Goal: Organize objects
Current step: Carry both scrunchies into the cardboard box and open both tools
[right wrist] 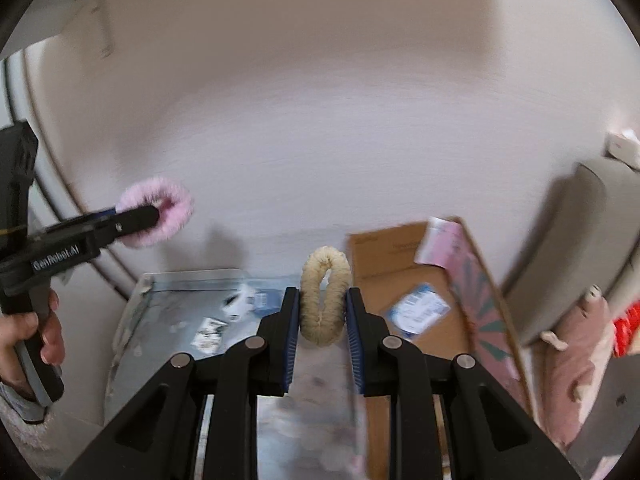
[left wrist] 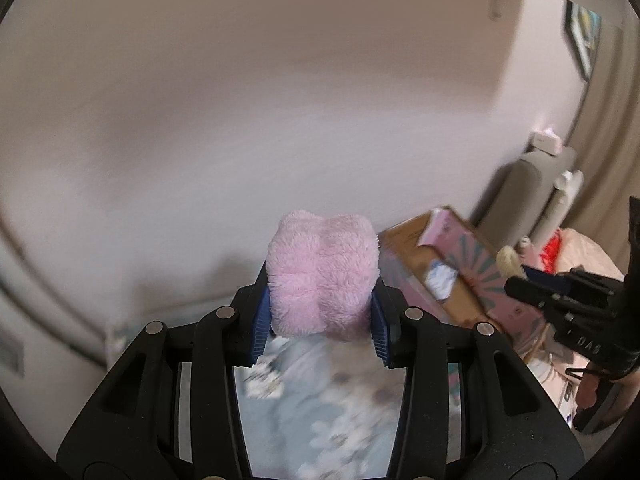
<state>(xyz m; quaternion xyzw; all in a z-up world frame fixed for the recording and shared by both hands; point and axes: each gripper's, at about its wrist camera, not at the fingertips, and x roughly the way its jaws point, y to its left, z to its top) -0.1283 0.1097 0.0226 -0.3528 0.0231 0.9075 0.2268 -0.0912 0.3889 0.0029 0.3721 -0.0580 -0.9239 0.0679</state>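
The left claw [left wrist: 322, 312] is closed on a fluffy pink fabric scrunchie [left wrist: 322, 276], its blue ribbed pads [left wrist: 262, 330] pressing the soft ring from both sides so that it bulges above the fingertips. The right claw [right wrist: 323, 320] grips a cream woolly scrunchie [right wrist: 326, 296] the same way, squeezed into a tall oval that stands on edge between narrow jaws. Both are held in the air in front of a pale wall, well above a clear plastic bin [right wrist: 140, 312] with small packets inside and an open brown cardboard box with a pink printed flap [right wrist: 400, 280] beside it. Holding one ring in each claw probably lets the two hair ties be sorted in one go; which container is meant for them cannot be told. A pink plush toy [right wrist: 576, 344] lies to the right.
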